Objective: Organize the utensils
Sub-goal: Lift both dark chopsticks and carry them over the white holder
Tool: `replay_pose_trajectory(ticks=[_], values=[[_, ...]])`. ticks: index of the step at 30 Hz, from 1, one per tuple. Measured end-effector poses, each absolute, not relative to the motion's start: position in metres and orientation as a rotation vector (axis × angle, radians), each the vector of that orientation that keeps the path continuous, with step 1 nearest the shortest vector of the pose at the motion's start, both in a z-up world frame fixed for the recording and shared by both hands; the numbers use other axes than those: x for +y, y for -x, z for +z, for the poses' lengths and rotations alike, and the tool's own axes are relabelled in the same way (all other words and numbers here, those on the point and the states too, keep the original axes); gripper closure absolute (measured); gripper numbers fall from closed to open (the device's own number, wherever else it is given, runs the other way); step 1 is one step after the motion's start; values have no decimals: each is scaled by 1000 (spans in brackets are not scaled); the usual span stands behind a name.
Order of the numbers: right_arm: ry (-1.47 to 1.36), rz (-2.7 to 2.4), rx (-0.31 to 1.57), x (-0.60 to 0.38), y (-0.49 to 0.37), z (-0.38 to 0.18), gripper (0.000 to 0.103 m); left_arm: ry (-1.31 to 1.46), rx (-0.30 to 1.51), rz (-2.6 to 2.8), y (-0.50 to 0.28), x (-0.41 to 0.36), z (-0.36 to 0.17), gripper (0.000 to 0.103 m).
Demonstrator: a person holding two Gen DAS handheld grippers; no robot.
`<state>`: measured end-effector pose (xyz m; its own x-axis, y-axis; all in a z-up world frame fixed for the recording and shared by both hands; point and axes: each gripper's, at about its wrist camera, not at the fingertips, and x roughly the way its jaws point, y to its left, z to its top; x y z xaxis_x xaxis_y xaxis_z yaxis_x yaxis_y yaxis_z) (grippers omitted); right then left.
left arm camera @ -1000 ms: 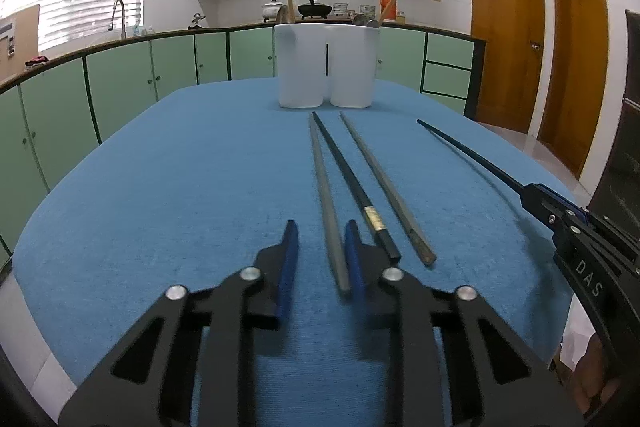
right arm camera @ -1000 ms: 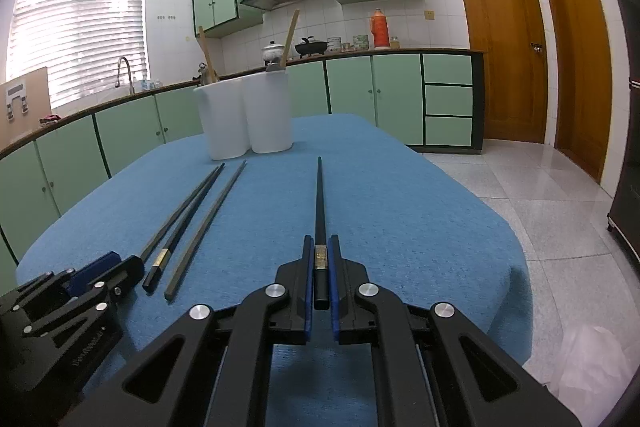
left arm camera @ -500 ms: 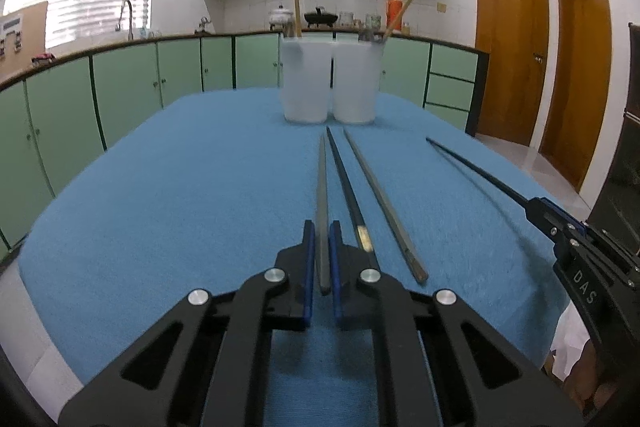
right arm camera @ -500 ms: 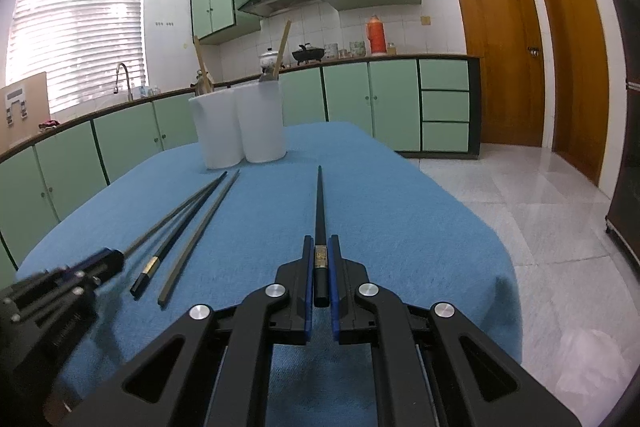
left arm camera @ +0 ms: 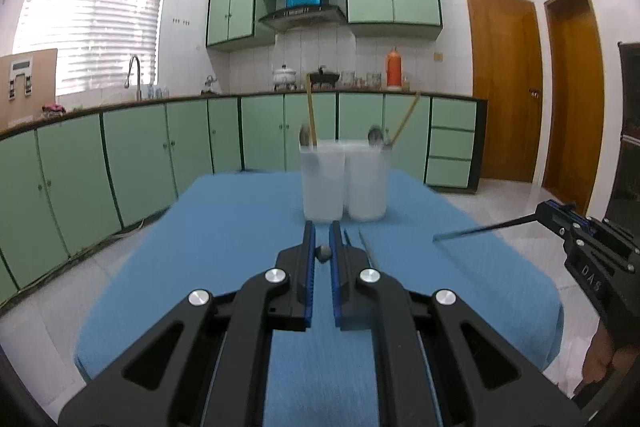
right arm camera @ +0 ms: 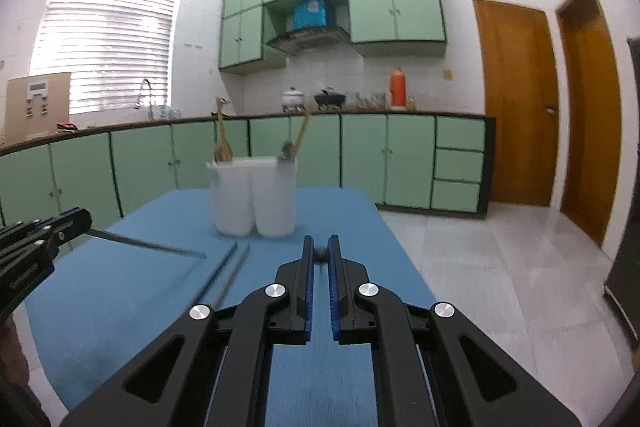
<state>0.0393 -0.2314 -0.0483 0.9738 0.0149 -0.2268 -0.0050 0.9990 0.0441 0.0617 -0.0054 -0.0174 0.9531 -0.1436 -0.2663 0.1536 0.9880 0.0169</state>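
My left gripper (left arm camera: 322,231) is shut on a grey chopstick (left arm camera: 323,253), seen end-on between the blue pads and lifted off the blue table cloth (left arm camera: 224,239). The same stick (right arm camera: 148,245) juts rightward from the left gripper (right arm camera: 82,219) in the right wrist view. My right gripper (right arm camera: 319,241) is shut on a black chopstick (right arm camera: 320,254), which shows as a thin rod (left arm camera: 480,227) sticking out of that gripper (left arm camera: 546,213). Two more chopsticks (right arm camera: 230,273) lie side by side on the cloth. Two white utensil holders (left arm camera: 344,183) with wooden utensils and spoons stand beyond both grippers.
Green cabinets under a dark counter (left arm camera: 140,155) curve round the far and left sides of the table. White tiled floor (right arm camera: 500,267) and brown doors (right arm camera: 516,107) lie to the right. A person's hand (left arm camera: 600,355) holds the right gripper.
The left gripper closed on the grey chopstick. Both grippers then rose and tipped up, lifting their chopsticks off the cloth; the holders now sit nearly level ahead.
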Motion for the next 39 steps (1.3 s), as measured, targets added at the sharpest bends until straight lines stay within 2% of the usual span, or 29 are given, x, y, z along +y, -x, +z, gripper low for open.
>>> replay_pose_trajectory(ticks=[11,23,39], values=[[-24,179,297,-229,-79,33,96,-1,240,-234,-96,6,51,97],[-18,285,312,-216,-114,76,96,-4,233,-283,-122,9,82,97],[-45,293,216,-222,-171,145,96,0,59,-299,-176,-14,155,97]])
